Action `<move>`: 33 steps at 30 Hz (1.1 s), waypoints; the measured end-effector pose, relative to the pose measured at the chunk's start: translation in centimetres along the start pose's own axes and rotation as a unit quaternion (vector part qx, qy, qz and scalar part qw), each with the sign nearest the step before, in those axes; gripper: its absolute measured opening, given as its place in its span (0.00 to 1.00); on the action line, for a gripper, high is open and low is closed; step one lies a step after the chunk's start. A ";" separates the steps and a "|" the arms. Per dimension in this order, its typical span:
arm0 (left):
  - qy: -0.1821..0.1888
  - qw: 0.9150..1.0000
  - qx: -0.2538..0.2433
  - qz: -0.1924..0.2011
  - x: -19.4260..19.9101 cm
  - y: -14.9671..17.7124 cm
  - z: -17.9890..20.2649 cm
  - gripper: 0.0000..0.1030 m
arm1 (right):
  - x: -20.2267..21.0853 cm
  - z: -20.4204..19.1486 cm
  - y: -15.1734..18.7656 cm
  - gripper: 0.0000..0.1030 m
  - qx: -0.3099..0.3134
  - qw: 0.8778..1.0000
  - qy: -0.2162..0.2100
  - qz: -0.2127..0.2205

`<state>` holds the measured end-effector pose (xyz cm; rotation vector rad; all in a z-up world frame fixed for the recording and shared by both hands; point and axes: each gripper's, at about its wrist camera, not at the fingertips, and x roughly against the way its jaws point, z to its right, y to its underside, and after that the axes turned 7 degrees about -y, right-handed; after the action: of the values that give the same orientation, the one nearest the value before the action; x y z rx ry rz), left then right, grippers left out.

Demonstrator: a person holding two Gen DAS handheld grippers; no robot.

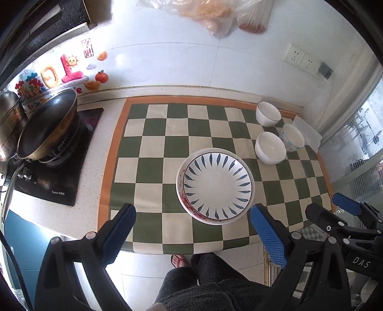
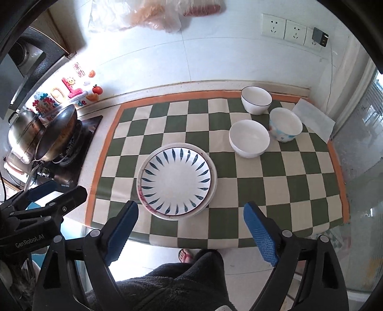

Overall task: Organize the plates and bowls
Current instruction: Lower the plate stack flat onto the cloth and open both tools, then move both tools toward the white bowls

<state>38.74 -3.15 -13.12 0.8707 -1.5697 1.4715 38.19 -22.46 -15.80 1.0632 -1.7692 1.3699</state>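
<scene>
A white plate with blue leaf marks [image 1: 216, 185] [image 2: 176, 180] lies on top of a red-rimmed plate in the middle of the checked mat [image 1: 153, 153] [image 2: 287, 181]. Three bowls stand at the mat's back right: a plain white bowl [image 1: 270, 147] [image 2: 249, 138], a dark-rimmed white bowl [image 1: 267, 113] [image 2: 256, 100] and a blue-patterned bowl [image 1: 292, 137] [image 2: 285, 124]. My left gripper [image 1: 191, 214] is open and empty, above the counter's front edge near the plates. My right gripper [image 2: 191, 211] is open and empty, just in front of the plates.
A wok [image 1: 45, 129] [image 2: 56, 132] and a steel pot [image 2: 24, 135] sit on the stove at the left. Plastic bags [image 1: 205, 14] hang on the tiled wall. Wall sockets [image 2: 284, 30] are at the right. A folded paper [image 2: 313, 119] lies by the bowls.
</scene>
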 end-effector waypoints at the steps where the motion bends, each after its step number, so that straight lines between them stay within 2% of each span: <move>1: -0.001 1.000 -0.001 0.002 0.3 0.1 0.0 0.95 | 0.2 -0.1 0.1 0.90 -0.001 1.000 0.001 0.001; 8: 0.002 1.000 -0.006 0.009 1.3 0.3 0.4 0.95 | 2.0 -0.7 0.8 0.91 -0.003 1.000 -0.004 0.011; 13: 0.011 1.000 -0.012 0.004 0.5 -0.4 1.5 0.95 | 2.1 0.4 0.6 0.91 -0.014 1.000 -0.018 0.013; 16: 0.021 1.000 -0.015 0.007 -0.7 -1.4 2.8 0.95 | 1.6 2.1 0.1 0.91 -0.035 0.998 -0.046 0.019; 21: 0.048 0.999 0.000 0.009 -4.3 -4.9 5.7 0.95 | -0.3 8.9 -1.6 0.91 -0.104 0.992 -0.073 0.026; 24: 0.053 0.998 0.003 -0.018 -8.1 -7.7 8.2 0.95 | -2.1 14.0 -3.1 0.91 -0.133 0.988 -0.066 0.033; 28: 0.063 0.995 0.021 -0.079 -14.4 -11.2 11.6 0.94 | -6.9 21.1 -5.8 0.91 -0.178 0.982 -0.070 0.002; 30: 0.092 0.988 0.018 -0.121 -18.6 -12.8 13.9 0.94 | -10.1 24.2 -7.2 0.91 -0.196 0.977 -0.083 -0.022; 33: 0.095 0.981 -0.004 -0.171 -23.5 -14.0 17.1 0.93 | -15.0 28.1 -9.0 0.89 -0.215 0.970 -0.098 -0.064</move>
<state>60.06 -22.22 -28.00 0.9141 -1.2159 1.2594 52.65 -47.74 -31.58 1.0715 -1.9820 0.7732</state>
